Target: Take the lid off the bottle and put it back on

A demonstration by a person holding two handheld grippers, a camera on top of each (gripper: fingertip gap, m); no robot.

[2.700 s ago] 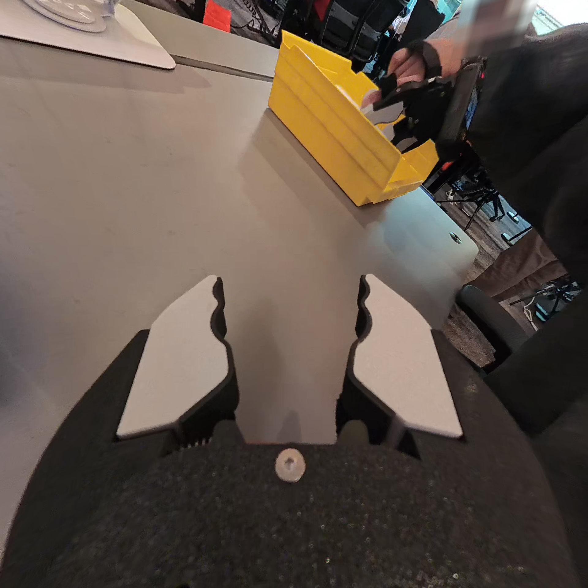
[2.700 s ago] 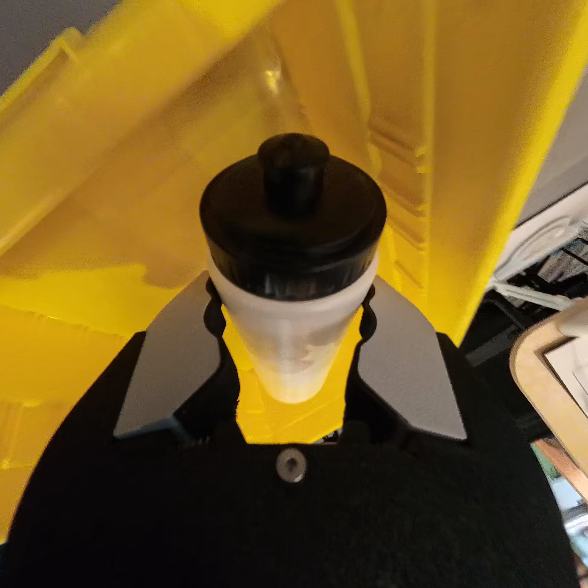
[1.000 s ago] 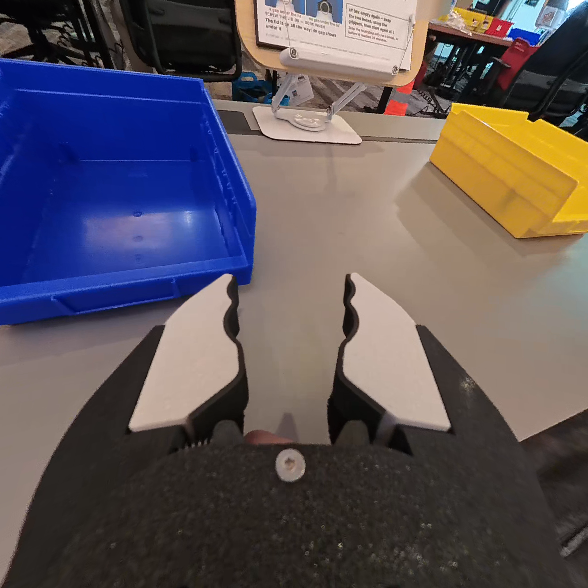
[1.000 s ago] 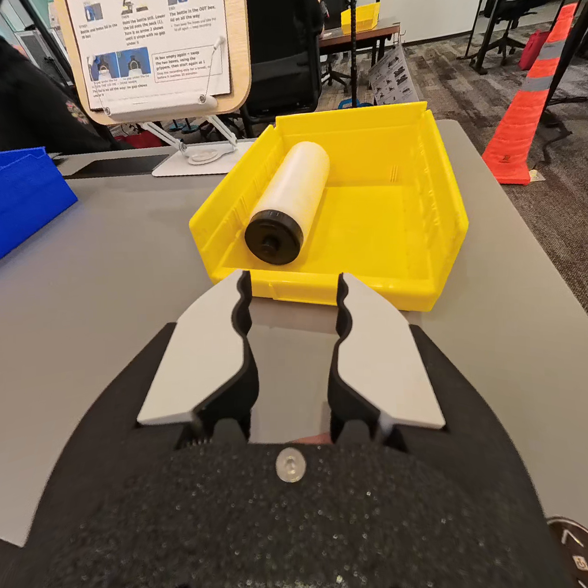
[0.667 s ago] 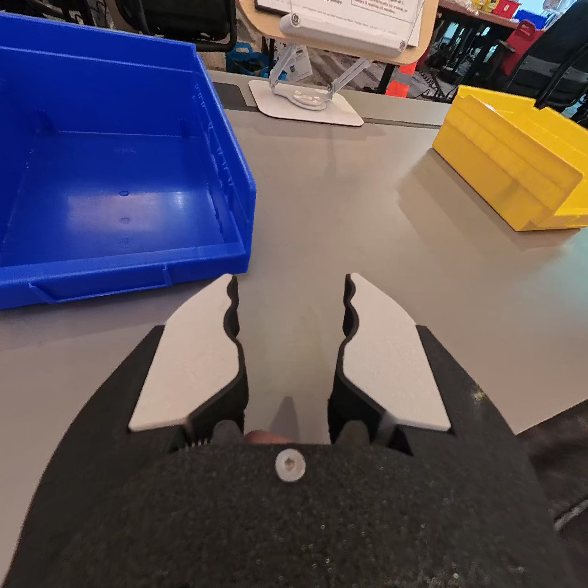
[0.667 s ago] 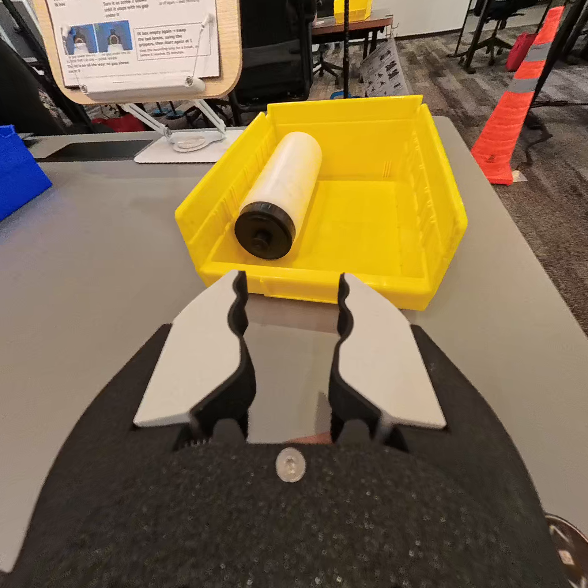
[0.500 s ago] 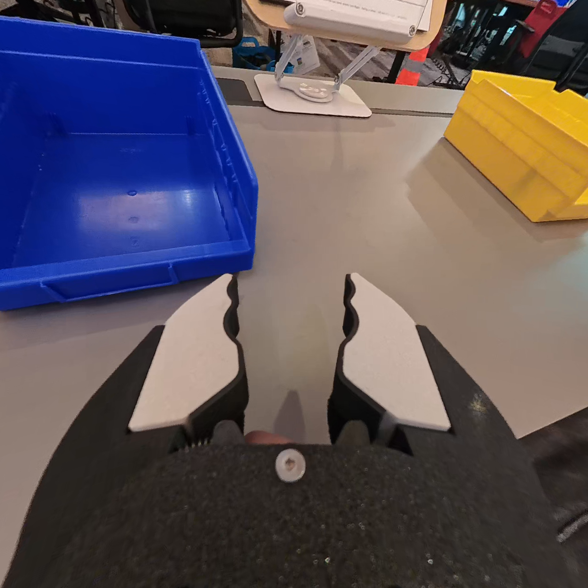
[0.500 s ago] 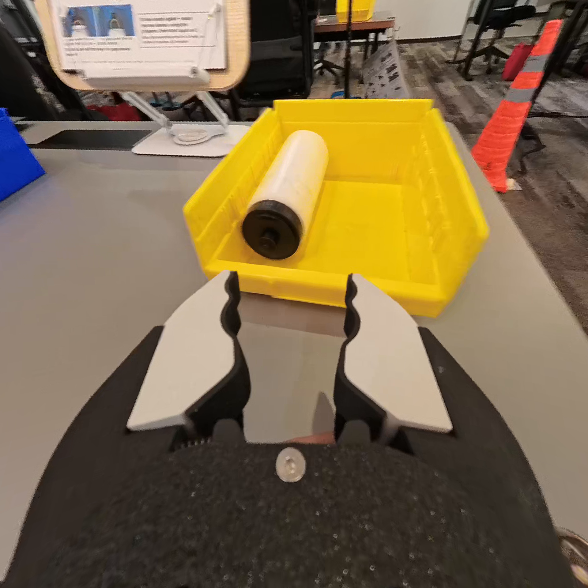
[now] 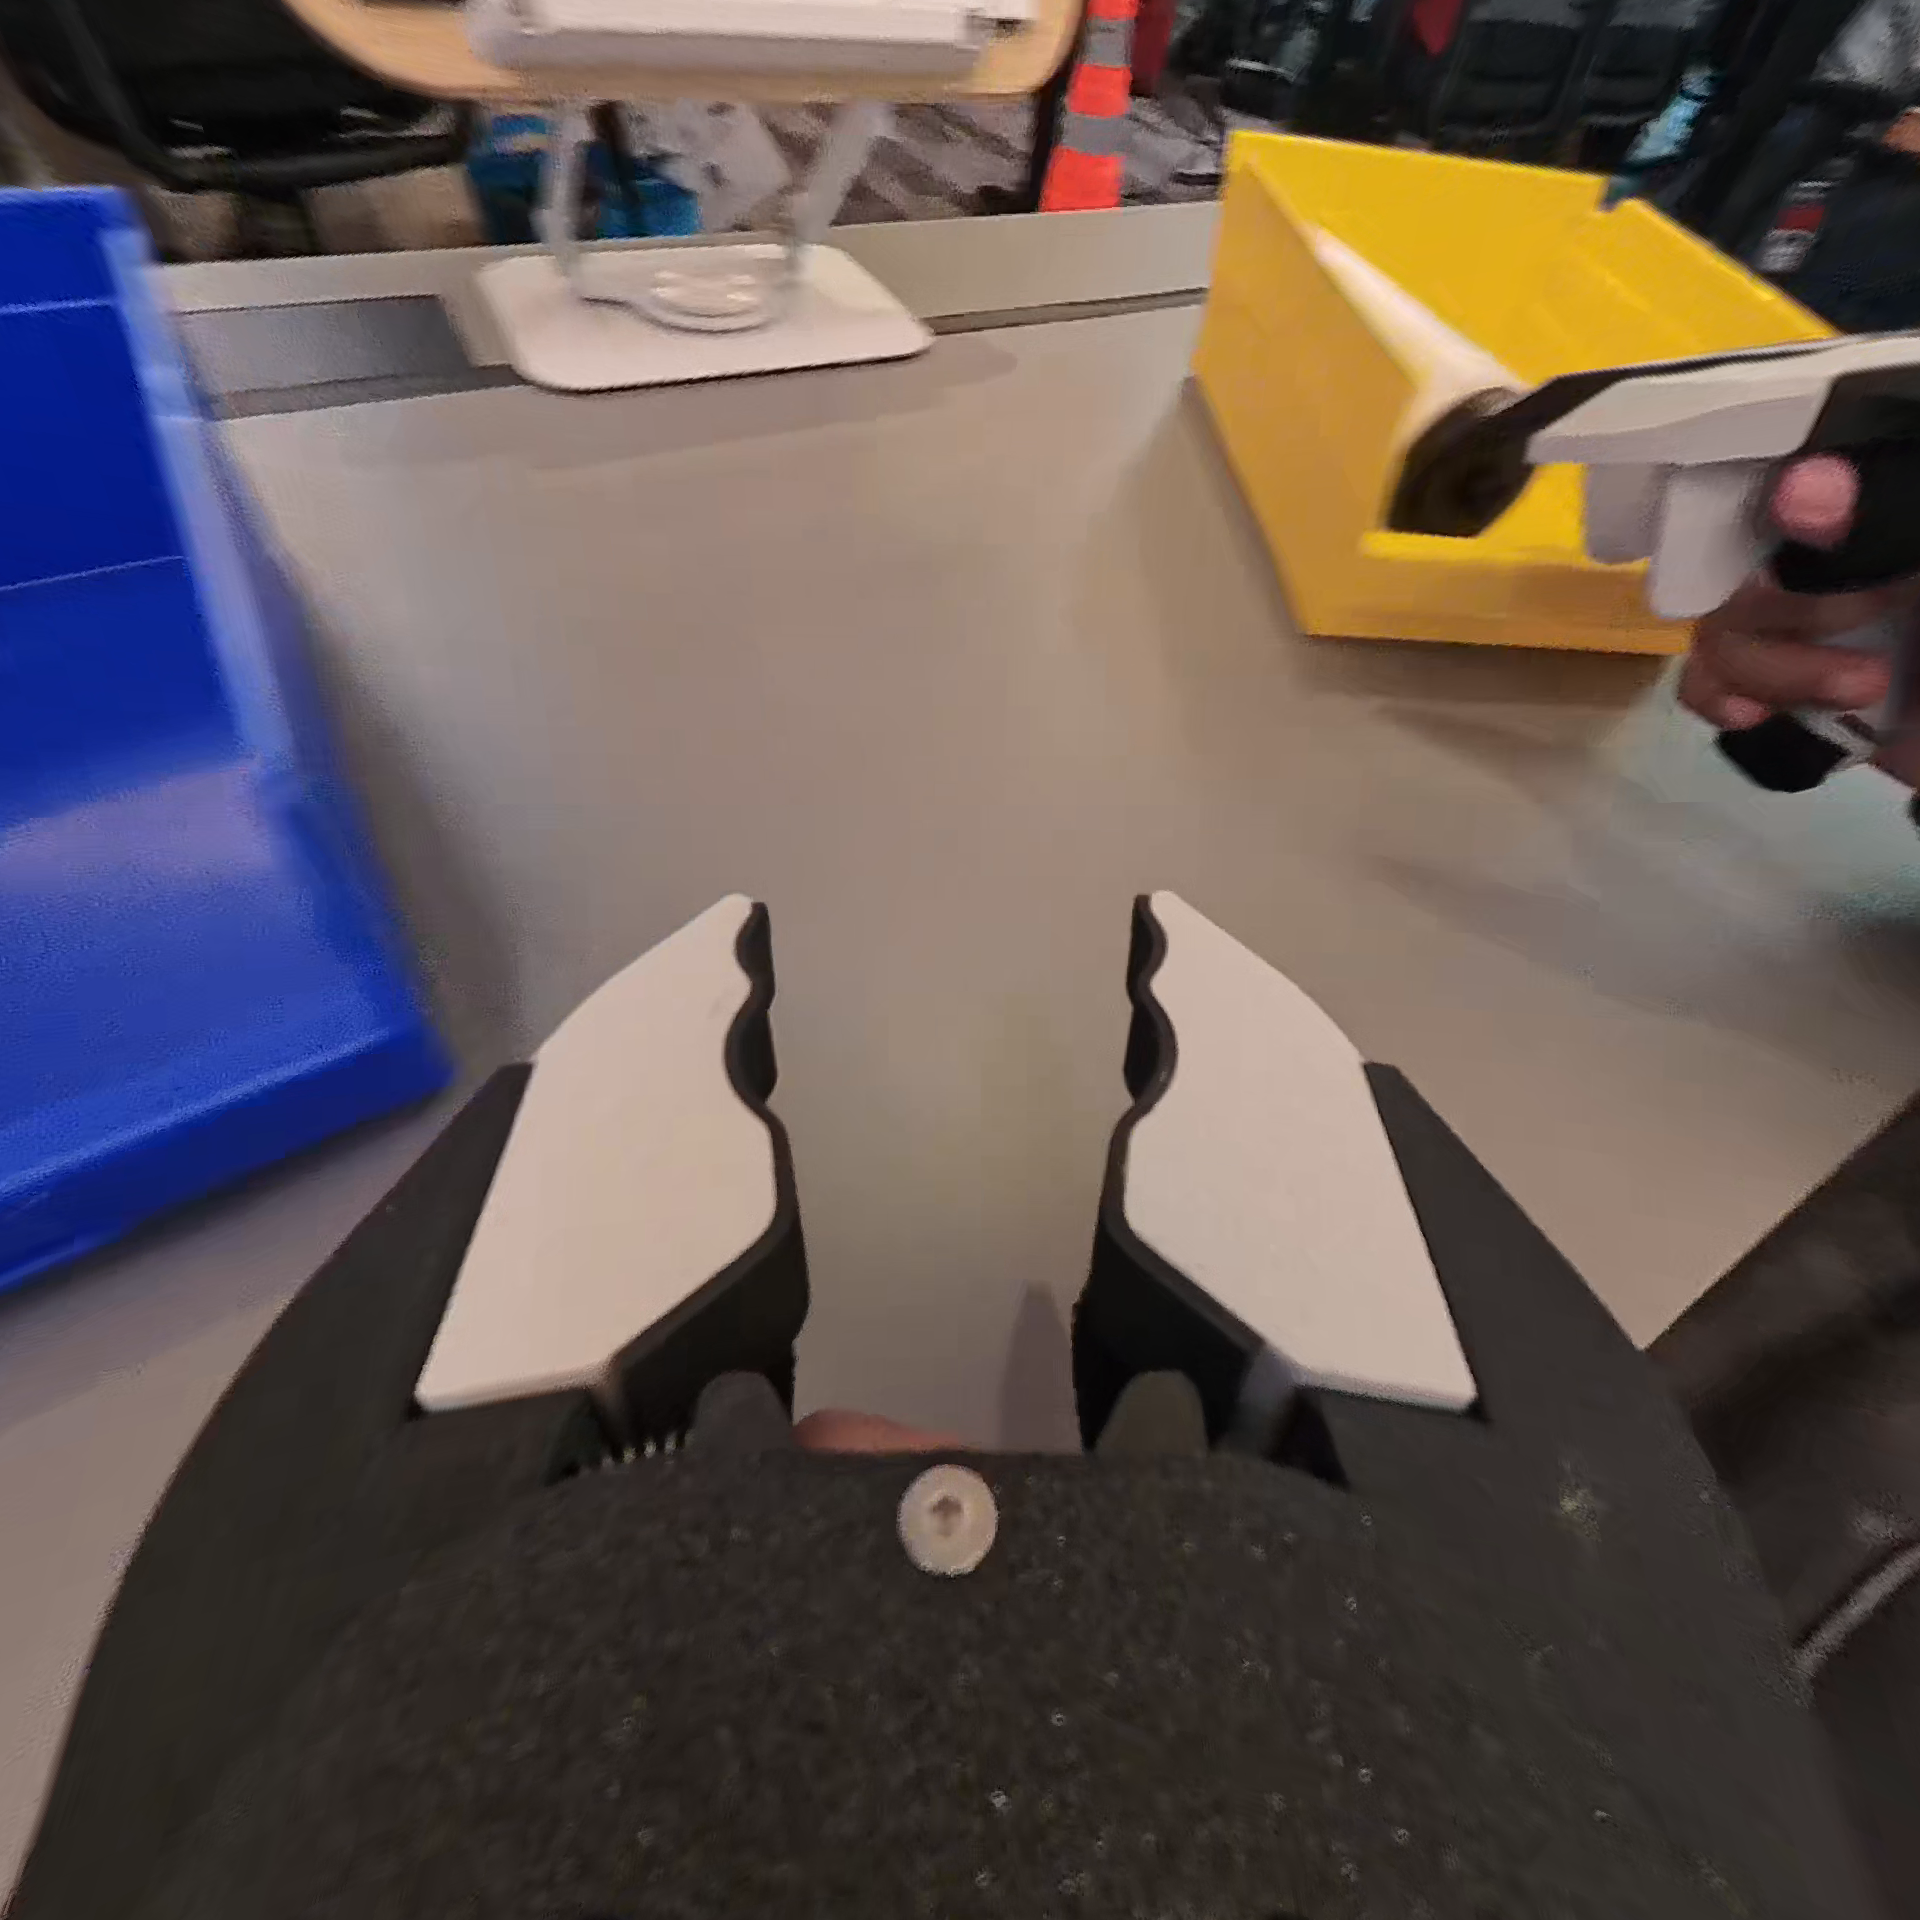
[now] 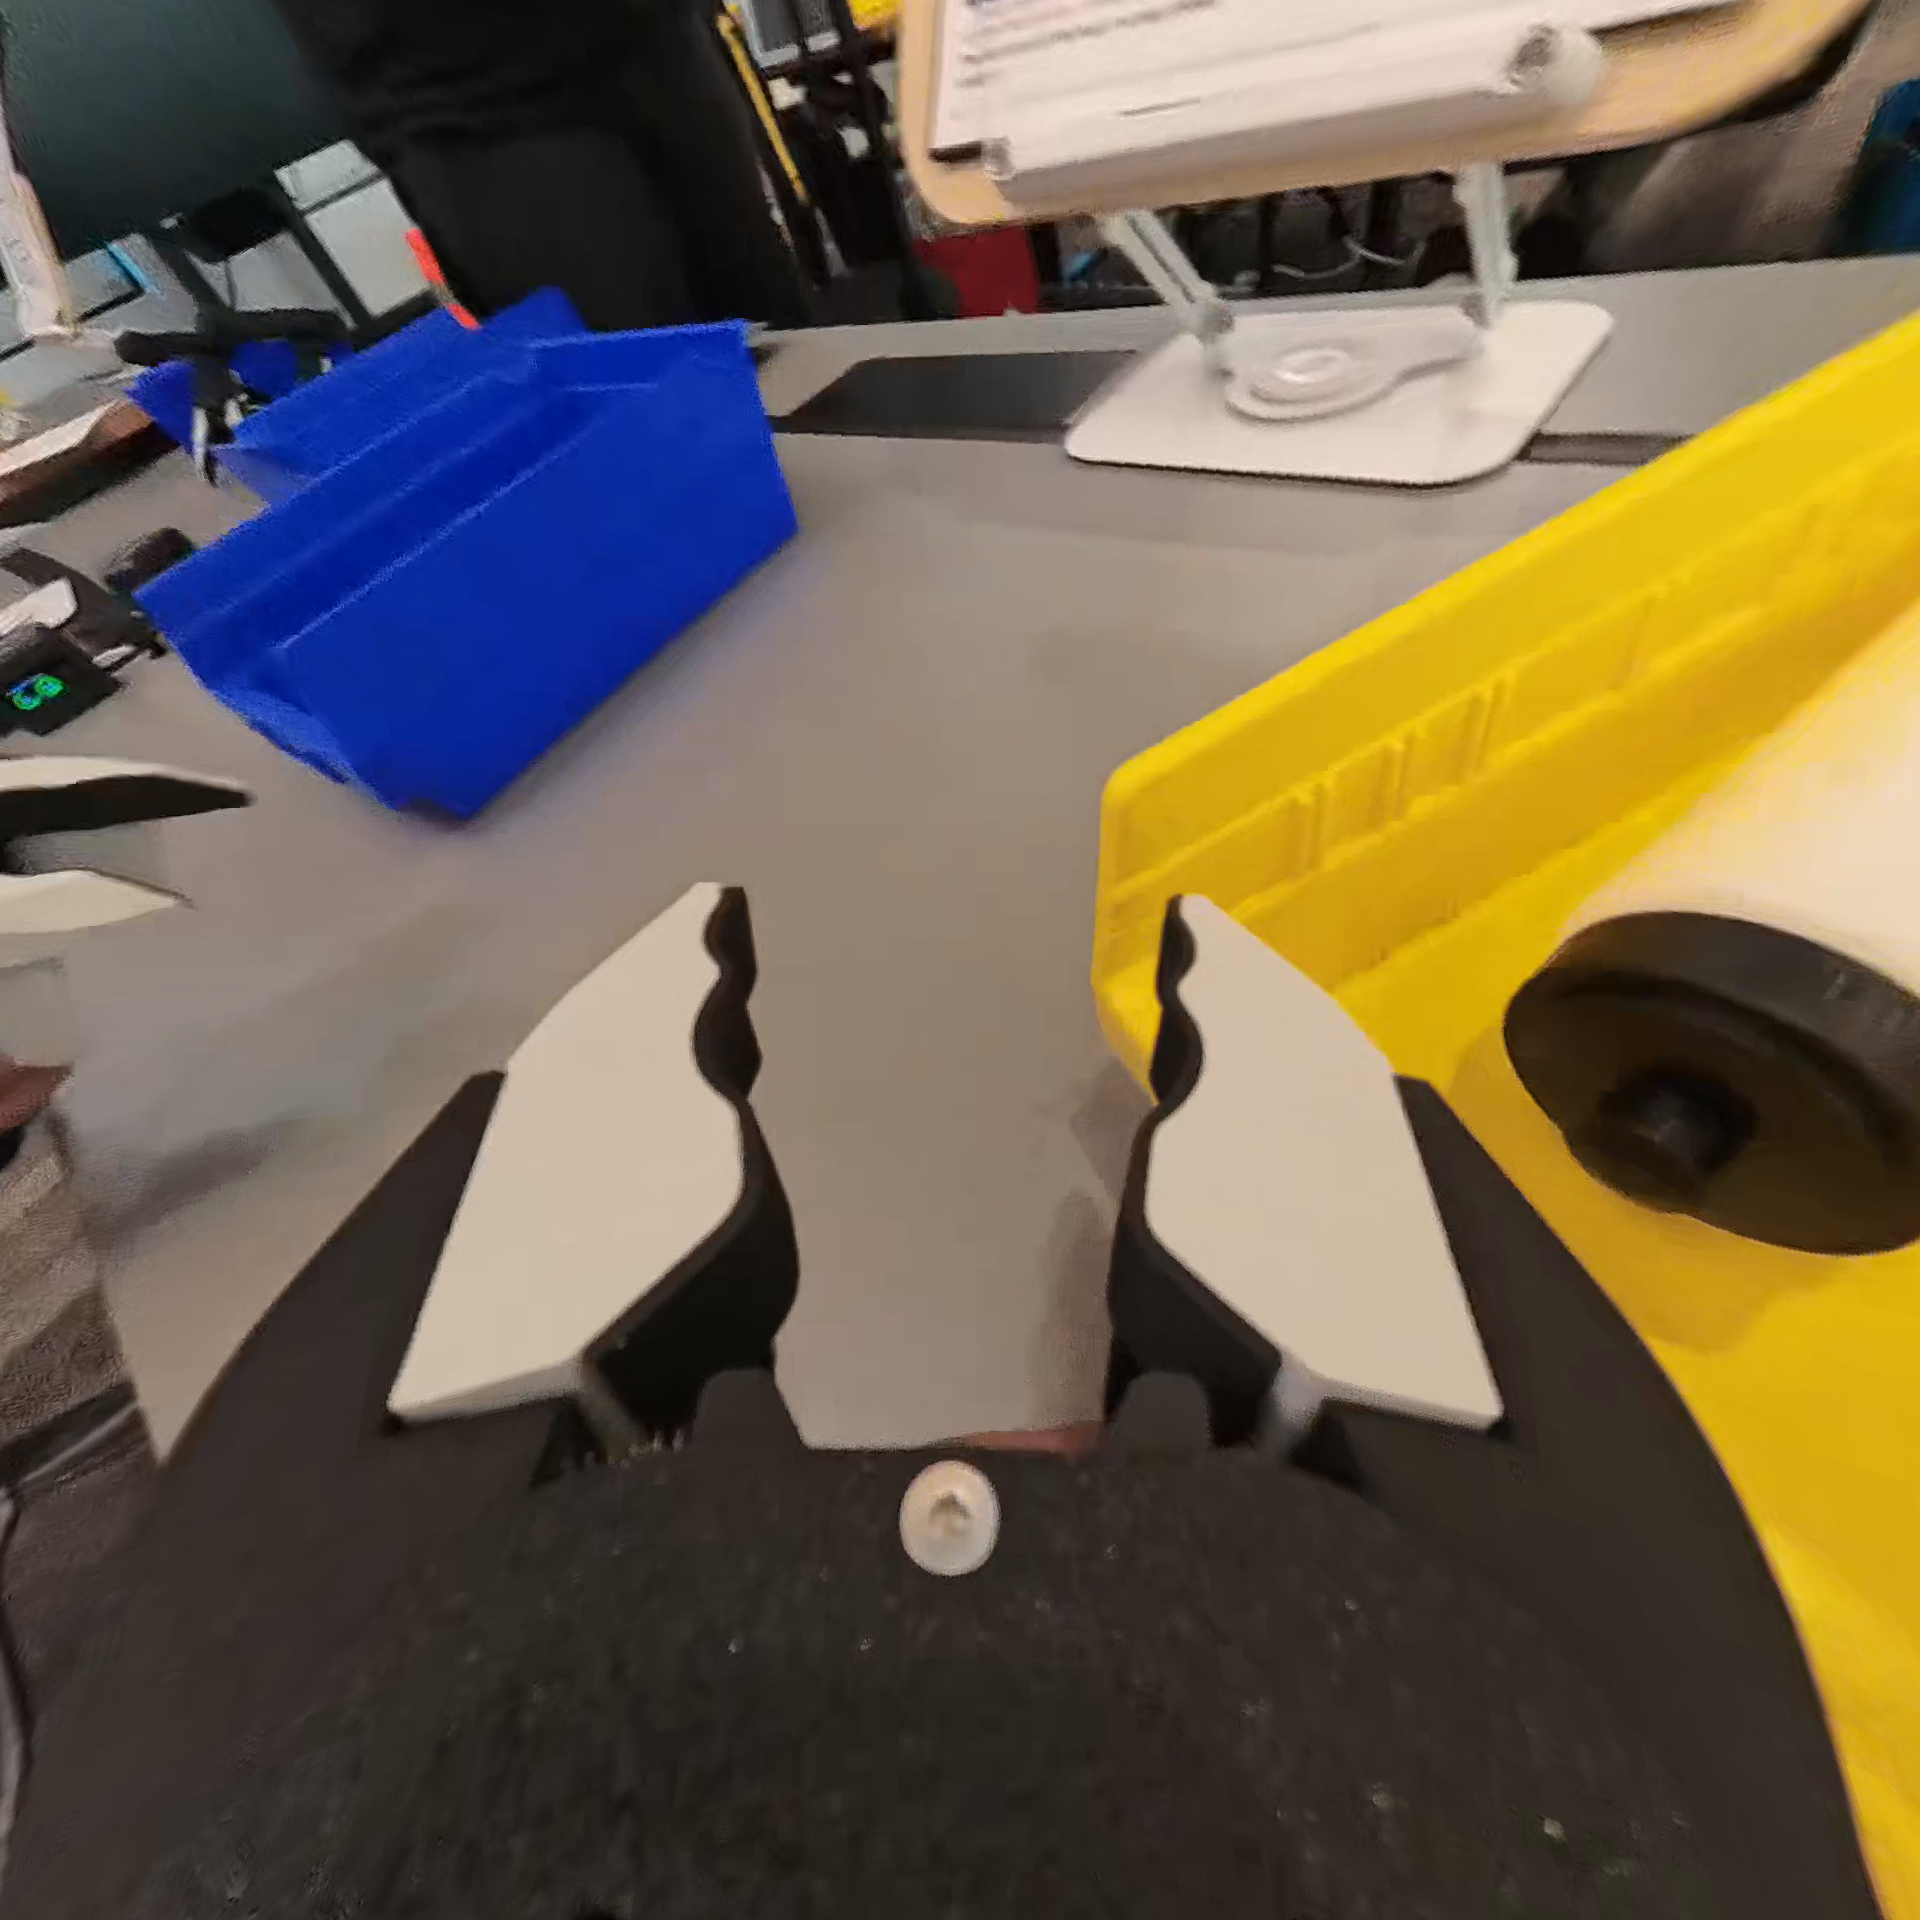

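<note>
Left tool (image 9: 951,914): hovering over the tabletop (image 9: 883,644), fingers apart, empty.
Right tool (image 10: 951,904): gaping, empty.
Bottle (image 10: 1766,842): lying in the yellow bin (image 10: 1455,727), lid (image 10: 1714,1081) seemingly on.

Grey table (image 9: 935,644) (blurred), orange cone (image 9: 1091,104) behind.

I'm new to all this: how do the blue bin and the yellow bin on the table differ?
The blue bin shows nothing inside, though its interior is partly out of view; the yellow bin holds a white bottle lying on its side, black lid on. The right gripper is beside the yellow bin, not the blue. Both sit on the grey table.
</note>
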